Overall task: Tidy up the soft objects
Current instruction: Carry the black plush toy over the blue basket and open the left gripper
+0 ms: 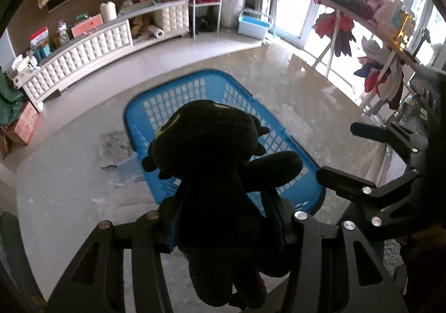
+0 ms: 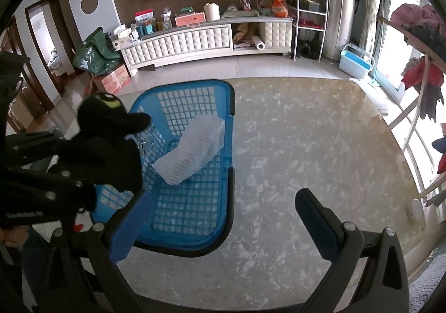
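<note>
The black plush toy [image 1: 220, 173] is pinched between my left fingers [image 1: 172, 226], its body squeezed at the waist, its head rising past my fingertips and its legs hanging back toward my wrist. My left gripper [image 1: 223, 229] is tilted steeply downward, holding the toy in the air over the near end of the blue basket [image 1: 178, 90]. From my right wrist view the same toy [image 2: 111, 140] sits off to the left of my right fingers, above the basket's left rim [image 2: 139, 107]. Inside the basket [image 2: 195, 212] lies 1 white mesh piece [image 2: 192, 148], slanted across the lattice floor just ahead of my right fingers [image 2: 131, 226]. My right gripper [image 2: 220, 218] also points steeply down, its 2 fingers spread wide with nothing between them; the left finger hangs over the basket's near left corner, the right finger over the bare marbled surface [image 2: 306, 132]. To the right of that finger the surface runs open to its far edge. In the left view my right gripper [image 1: 343, 154] shows just beside the basket's right corner.
</note>
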Demonstrator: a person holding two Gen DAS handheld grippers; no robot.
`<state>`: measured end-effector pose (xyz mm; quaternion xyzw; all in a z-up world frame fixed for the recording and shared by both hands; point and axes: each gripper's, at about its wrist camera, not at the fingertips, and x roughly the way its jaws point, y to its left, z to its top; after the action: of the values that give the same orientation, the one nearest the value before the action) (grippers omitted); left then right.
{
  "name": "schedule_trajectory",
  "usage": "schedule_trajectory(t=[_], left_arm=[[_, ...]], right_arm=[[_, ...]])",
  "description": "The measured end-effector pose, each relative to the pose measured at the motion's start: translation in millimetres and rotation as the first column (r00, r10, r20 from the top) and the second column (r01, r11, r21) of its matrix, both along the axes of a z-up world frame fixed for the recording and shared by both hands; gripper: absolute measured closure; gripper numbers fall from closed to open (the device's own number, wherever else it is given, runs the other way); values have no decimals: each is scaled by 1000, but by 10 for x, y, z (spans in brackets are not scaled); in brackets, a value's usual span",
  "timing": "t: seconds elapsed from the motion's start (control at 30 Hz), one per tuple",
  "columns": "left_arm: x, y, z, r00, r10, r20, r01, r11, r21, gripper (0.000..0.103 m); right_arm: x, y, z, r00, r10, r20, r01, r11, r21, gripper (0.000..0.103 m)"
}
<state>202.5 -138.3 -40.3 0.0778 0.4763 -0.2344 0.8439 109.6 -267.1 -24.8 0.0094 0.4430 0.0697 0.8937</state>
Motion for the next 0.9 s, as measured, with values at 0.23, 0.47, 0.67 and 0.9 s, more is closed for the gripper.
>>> schedule_trajectory(t=[0.23,0.47,0.67,0.9], left_arm=[[211,-163,-309,997,-42,-59,43,999,26,55],[409,-304,-533,992,-74,-106,79,996,46,55],[524,-402,-665,987,-116,-114,127,987,98,55],[532,-444,-758,977,-154,-149,172,978,116,55]], right_arm=[[75,-90,-99,999,-13,-31,13,1000,11,0],[134,-122,-178,997,-22,-67,23,1000,16,0],[158,-129,-245,996,-28,-89,31,999,30,0],[206,-148,-287,993,-37,-111,42,998,40,0]])
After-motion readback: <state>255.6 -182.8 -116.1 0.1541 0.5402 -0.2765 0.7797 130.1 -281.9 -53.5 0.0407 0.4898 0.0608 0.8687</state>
